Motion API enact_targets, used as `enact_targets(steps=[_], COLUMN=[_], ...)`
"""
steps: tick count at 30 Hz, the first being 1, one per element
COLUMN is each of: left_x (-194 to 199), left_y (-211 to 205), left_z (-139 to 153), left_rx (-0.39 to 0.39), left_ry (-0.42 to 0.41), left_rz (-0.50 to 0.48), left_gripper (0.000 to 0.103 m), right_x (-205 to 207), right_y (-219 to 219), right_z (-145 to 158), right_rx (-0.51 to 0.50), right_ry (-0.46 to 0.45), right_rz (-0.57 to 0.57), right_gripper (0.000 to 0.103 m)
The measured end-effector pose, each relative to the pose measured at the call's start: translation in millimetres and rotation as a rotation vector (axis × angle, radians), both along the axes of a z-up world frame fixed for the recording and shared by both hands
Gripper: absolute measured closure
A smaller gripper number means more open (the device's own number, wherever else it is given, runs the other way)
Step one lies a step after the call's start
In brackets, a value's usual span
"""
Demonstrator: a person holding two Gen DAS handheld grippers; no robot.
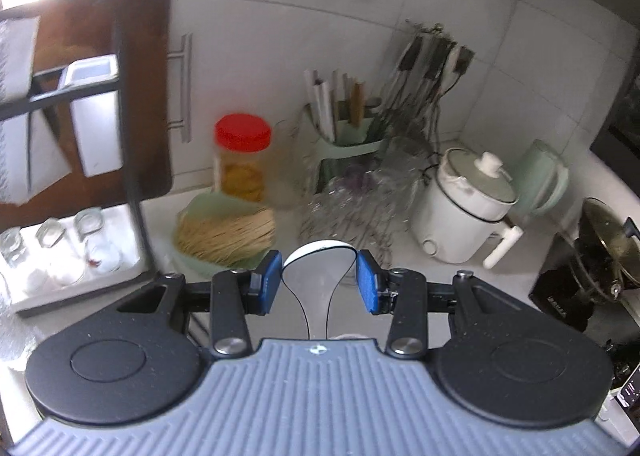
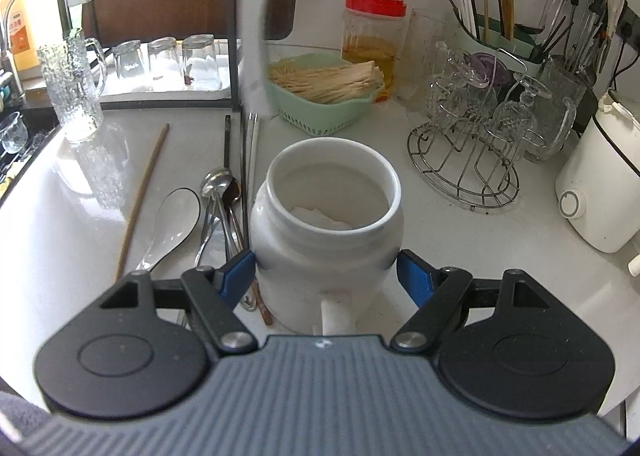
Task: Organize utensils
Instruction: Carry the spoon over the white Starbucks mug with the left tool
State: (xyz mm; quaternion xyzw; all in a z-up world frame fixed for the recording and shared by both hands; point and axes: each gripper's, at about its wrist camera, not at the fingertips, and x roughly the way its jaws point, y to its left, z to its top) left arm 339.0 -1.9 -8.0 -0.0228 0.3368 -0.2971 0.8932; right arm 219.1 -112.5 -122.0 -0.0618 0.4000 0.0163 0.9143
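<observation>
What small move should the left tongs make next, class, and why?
Probably carry the white ceramic spoon over the white jar's open mouth and lower it in. The left tongs already grip the spoon by its bowl, lifted off the counter, while the right tongs clamp the jar steady; more spoons and chopsticks wait beside it.

The white jar looks like glazed ceramic, smooth with a soft sheen. The spoon beside it is glossy white ceramic, and the spoons next to it are polished metal. A long chopstick looks like matt wood. The countertop is smooth, shiny white stone. The basket is pale green plastic; the rack is bare metal wire.
</observation>
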Motion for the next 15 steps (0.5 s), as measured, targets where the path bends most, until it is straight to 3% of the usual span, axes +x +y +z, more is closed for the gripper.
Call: enact_targets(steps=[4,8,15], left_x=[-3.9,-3.1,17.7], left_y=[-14.0,-27.3,-46.1], left_z=[-2.2,-20.1,-53.6], left_rx=[-0.009,0.015,0.125], left_ry=[0.0,0.052,0.13], left_rz=[-0.027,-0.056,-0.137], left_gripper=[0.057,0.057,0.057], right_x=[-1.0,-2.0,0.2], right_y=[-1.2,-1.5,-1.4], right_z=[-0.5,-1.1,-2.2], right_rx=[0.004,0.011,0.02], right_ry=[-0.004,-0.008,-0.023], right_rz=[0.009,0.004,0.003], right_gripper=[0.023,0.023,0.024])
